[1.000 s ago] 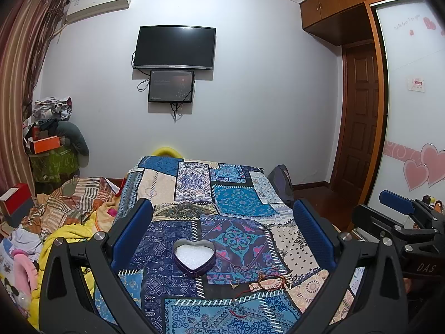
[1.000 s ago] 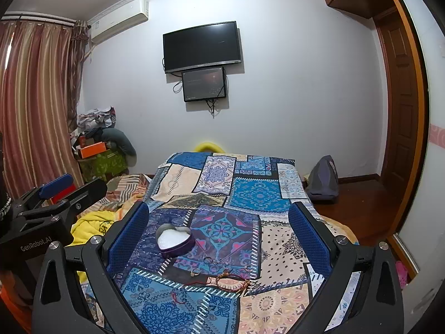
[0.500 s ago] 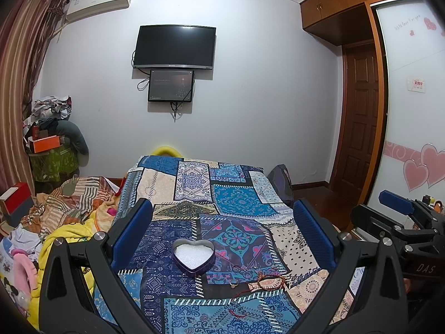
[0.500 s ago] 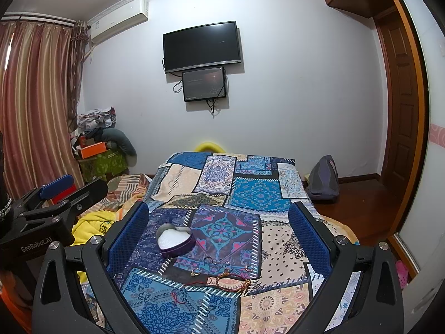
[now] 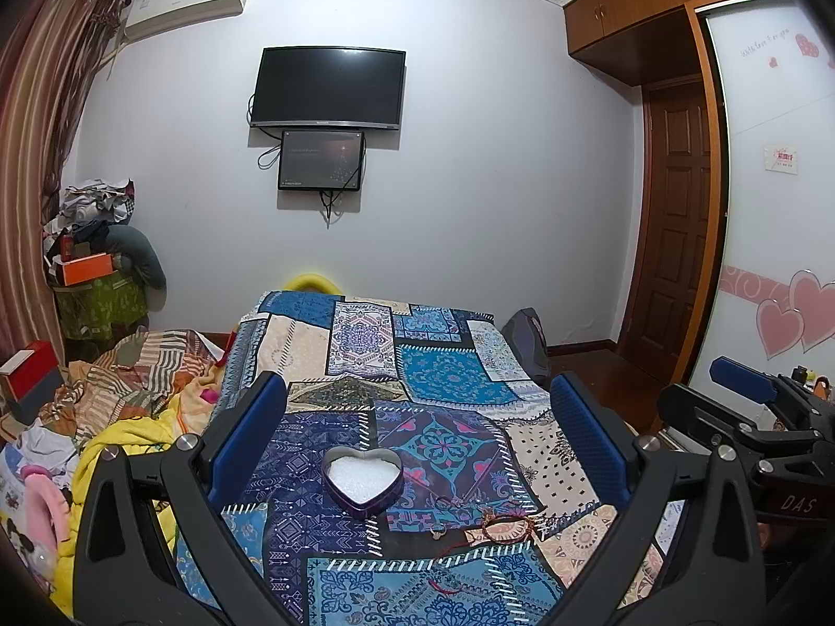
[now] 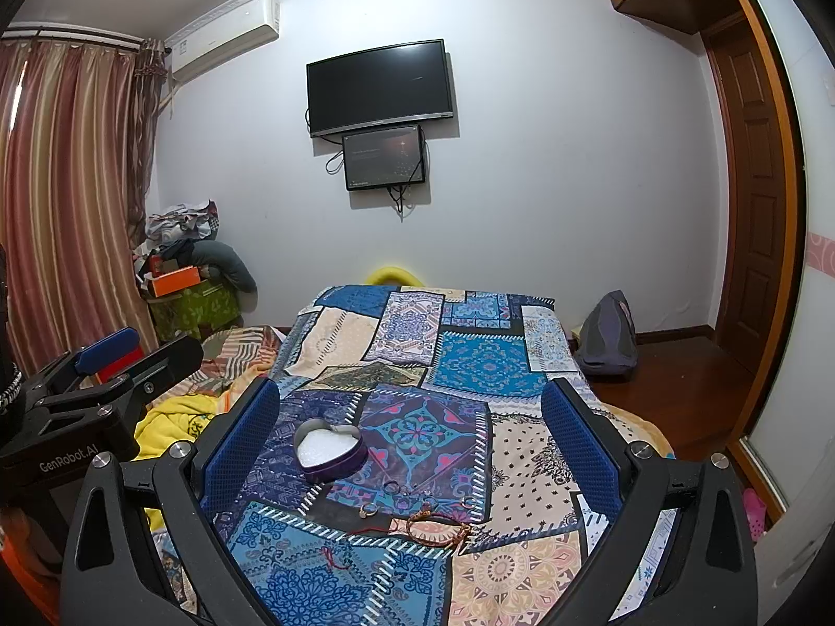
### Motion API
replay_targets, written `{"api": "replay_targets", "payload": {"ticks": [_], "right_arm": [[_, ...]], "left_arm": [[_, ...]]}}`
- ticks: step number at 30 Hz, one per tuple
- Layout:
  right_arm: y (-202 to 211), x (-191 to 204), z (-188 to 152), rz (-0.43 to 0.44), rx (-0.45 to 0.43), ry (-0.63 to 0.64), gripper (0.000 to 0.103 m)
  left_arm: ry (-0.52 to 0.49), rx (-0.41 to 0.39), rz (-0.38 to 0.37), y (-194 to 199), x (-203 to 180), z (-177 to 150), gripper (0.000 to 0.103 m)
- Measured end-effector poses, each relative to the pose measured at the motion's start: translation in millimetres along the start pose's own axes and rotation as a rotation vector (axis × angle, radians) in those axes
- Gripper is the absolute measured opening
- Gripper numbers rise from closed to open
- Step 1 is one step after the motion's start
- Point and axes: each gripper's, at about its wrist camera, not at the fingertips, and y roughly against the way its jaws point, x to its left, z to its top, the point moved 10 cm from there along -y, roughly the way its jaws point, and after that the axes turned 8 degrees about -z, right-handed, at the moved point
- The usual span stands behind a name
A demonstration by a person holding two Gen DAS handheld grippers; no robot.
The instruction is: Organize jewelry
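Two grippers hung above a patchwork bedspread (image 5: 449,381), both with jaws spread wide and nothing between them. Seen from the left wrist, the left gripper (image 5: 417,417) framed a heart-shaped tin (image 5: 362,479) that sat open on the cloth, its inside lined with white foam; the right gripper (image 5: 746,391) showed at the right edge of that view, off the side of the bed. From the right wrist, the right gripper (image 6: 412,417) looked down on the same tin (image 6: 329,449), which lay nearer its left finger. The jewelry lay loose on the bedspread, just in front of the tin and apart from it: a reddish-brown corded bracelet (image 6: 436,527), a small ring (image 6: 391,488) near the tin, another ring (image 6: 369,510) beside the bracelet, and a thin red cord (image 6: 334,555) closest to the camera. None of the pieces was in the tin, and neither gripper touched anything
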Motion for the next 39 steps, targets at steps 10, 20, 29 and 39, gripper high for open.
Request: {"api": "replay_targets", "payload": {"ticks": [10,20,29,39], "right_arm": [[2.4,2.5,1.1,0.0,0.0,-0.001,0.1],[-0.1,5.1,-3.7,0.002,0.009,0.003,0.1],[-17.5,0.9,-15.4,-0.003,0.051,0.013,0.1],[-53.5,-16.2,-54.2,-0.043,0.185,0.026,0.1]], "left_arm": [[0.0,0.001,0.0,1.4,1.2,0.4,0.102],[0.004,0.012,0.005,-0.2,4.8,-1.9,0.102],[0.01,0.044,0.017,-13.6,10.1,-8.2,0.102],[0.044,0.159,0.027,-51.2,23.8,-39.3,0.102]]}}
